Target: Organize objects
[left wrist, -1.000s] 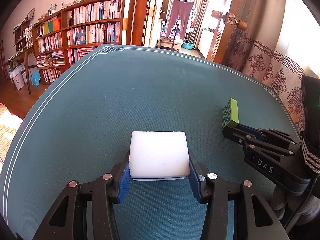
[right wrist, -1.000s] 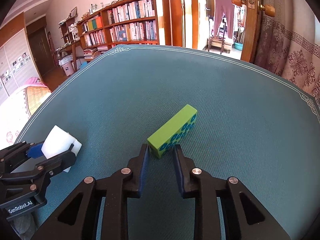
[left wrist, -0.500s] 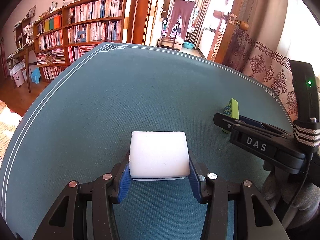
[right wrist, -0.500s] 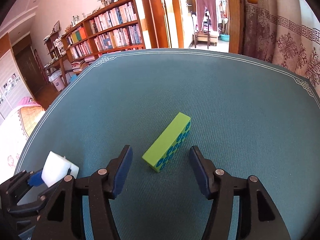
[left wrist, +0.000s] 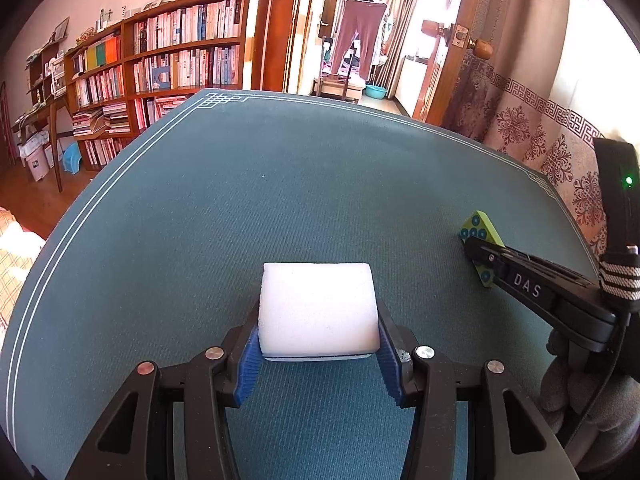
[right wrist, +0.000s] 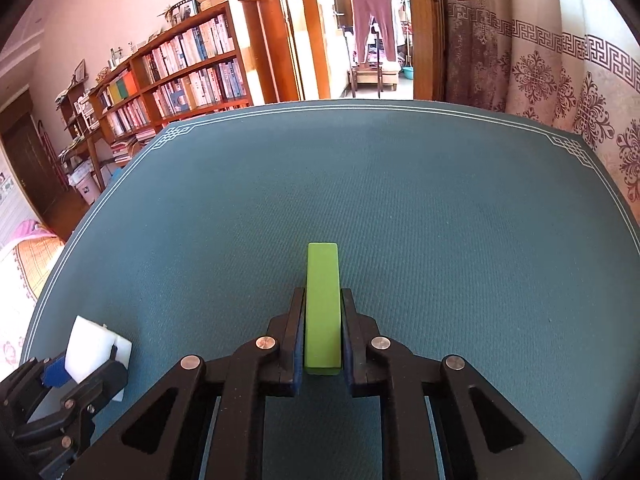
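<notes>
The left tool (left wrist: 318, 354) grips a white rectangular foam sponge block (left wrist: 318, 316) between its blue ribbed pads (left wrist: 249, 368), low over the teal fabric-covered worktop (left wrist: 280, 200) near its close edge. To its right, the right tool (right wrist: 323, 344) is clamped on a narrow lime-green rectangular block with blue dot markings (right wrist: 322, 300), pads pressing both long faces, its green top edge pointing away along the fingers. Beyond both, the worktop runs bare to a white line border with knot-pattern corners. Farther off stand a wooden bookshelf full of books (left wrist: 176, 60), an open wooden door (right wrist: 424, 32) and a patterned curtain (right wrist: 560, 64).
</notes>
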{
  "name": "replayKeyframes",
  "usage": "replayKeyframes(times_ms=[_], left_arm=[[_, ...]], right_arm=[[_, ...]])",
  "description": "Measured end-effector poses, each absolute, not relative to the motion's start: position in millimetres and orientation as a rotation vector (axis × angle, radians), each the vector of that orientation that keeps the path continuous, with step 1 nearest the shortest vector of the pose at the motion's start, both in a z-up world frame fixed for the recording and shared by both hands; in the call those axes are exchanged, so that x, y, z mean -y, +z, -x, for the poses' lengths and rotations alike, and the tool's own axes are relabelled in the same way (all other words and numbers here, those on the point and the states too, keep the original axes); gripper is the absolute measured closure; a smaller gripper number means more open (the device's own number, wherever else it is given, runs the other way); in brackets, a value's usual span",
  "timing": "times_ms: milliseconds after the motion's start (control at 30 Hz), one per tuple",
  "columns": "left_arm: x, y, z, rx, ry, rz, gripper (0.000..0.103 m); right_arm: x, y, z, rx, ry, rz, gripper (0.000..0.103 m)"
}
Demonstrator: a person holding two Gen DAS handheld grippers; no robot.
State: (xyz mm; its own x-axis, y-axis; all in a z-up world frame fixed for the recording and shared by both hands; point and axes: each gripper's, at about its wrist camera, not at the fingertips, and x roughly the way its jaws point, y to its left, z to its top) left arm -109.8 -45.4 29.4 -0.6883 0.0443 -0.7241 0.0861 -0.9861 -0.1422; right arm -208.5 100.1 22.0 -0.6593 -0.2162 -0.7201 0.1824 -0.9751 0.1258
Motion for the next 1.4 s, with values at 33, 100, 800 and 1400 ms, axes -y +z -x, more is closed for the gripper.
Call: replayKeyframes(times_ms=[33, 100, 800, 1400], left_arm=[[44.3, 30.0, 109.1, -0.254, -2.859, -1.229, 0.051], [41.3, 31.5, 107.6, -0.246, -2.87, -1.228, 0.051], [-14.7, 41.3, 83.8, -0.087, -3.026, -1.238, 0.051], [-56.2, 35.4, 64.5, 0.077, -3.094, -1.256, 0.051]], right_arm=[[-103.0, 22.0, 203.4, 0.074, -2.677, -1.171, 0.088], [-108.7, 21.0, 192.4, 0.1, -2.676, -1.173, 0.088], [-162.2, 37.5, 78.5, 0.204, -2.743, -1.117, 0.088], [-227.2, 52.6, 11.2, 0.319, -2.85, -1.081, 0.088]])
